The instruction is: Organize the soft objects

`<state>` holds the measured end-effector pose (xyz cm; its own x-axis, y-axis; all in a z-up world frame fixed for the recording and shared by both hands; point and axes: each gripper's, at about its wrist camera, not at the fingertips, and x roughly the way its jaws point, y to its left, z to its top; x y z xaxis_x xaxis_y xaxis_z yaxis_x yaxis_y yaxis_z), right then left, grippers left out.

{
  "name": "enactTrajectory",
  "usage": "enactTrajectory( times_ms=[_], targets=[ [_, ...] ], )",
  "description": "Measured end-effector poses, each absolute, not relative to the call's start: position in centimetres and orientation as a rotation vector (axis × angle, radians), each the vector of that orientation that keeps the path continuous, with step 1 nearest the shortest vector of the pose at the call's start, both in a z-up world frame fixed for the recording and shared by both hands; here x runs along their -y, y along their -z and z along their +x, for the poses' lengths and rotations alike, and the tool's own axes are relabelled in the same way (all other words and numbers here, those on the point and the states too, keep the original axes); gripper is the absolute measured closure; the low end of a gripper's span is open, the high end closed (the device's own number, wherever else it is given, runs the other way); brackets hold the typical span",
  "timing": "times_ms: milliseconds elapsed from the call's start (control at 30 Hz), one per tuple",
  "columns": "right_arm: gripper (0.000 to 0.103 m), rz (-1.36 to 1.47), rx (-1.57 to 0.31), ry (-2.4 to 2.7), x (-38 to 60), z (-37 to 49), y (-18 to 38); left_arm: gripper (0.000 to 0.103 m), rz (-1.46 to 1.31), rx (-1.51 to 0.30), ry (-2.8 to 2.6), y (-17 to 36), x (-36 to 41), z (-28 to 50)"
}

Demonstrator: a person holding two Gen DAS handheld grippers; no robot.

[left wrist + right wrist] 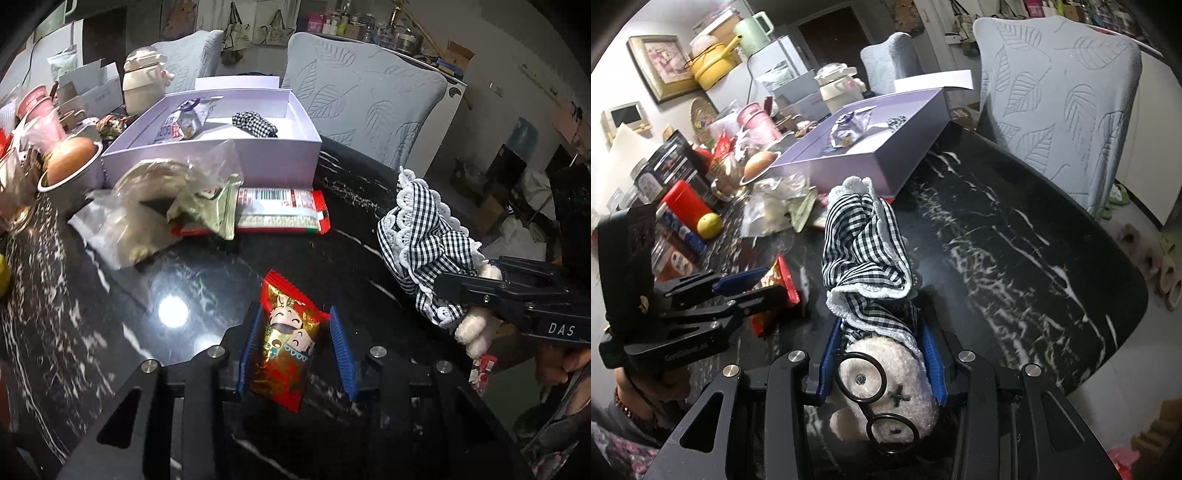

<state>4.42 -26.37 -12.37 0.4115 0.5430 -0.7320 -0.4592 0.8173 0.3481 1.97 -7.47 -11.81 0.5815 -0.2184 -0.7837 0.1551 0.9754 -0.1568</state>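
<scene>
My left gripper (295, 314) is shut on a red and gold snack packet (288, 347) printed with cartoon faces, just above the black marble table (207, 280); the right wrist view shows that gripper (764, 284) from the side with the packet (783, 280) in it. My right gripper (881, 328) is shut on a white plush toy (882, 384) with round glasses and a black-and-white gingham dress (864, 243). The left wrist view has the plush toy (424, 236) at the right, held off the table. A lilac box (207, 158) stands open behind, holding a purple packet (188, 118) and a gingham item (255, 123).
A red-and-white packet (284, 210) and crumpled clear bags (147, 206) lie in front of the box. Left of them stand a metal bowl (70, 162), cups, tins and a lemon (709, 225). Two grey leaf-pattern chairs (362, 96) stand behind the table's curved edge (1108, 251).
</scene>
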Motion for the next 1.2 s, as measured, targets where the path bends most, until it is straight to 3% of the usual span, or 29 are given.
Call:
enactTrajectory(
  times_ms=[67, 133, 200, 300, 433, 567, 1200],
  targets=[
    [0.063, 0.095, -0.956, -0.633, 26.2, 3.9, 12.3, 0.064, -0.069, -0.918, 0.205, 12.0, 7.4, 1.8],
    [0.063, 0.091, -0.957, -0.628, 26.1, 3.6, 12.4, 0.055, -0.068, -0.927, 0.195, 12.3, 7.3, 1.9],
    [0.063, 0.083, -0.954, -0.619, 26.1, 3.3, 12.4, 0.054, -0.058, -0.996, 0.162, 13.5, 7.3, 2.5],
    [0.063, 0.074, -0.96, -0.606, 26.0, 3.1, 12.5, 0.052, 0.001, -0.961, 0.141, 13.7, 7.7, 2.2],
    [0.063, 0.071, -0.961, -0.597, 26.0, 3.1, 12.6, 0.054, -0.004, -0.932, 0.141, 14.0, 7.6, 2.1],
    [0.063, 0.076, -0.969, -0.592, 25.8, 3.5, 12.8, 0.065, -0.061, -0.925, 0.127, 14.1, 6.6, 2.0],
    [0.063, 0.114, -0.914, -0.623, 24.7, 3.6, 10.7, 0.067, -0.13, -0.805, 0.137, 8.2, 4.4, 1.8]
  ],
)
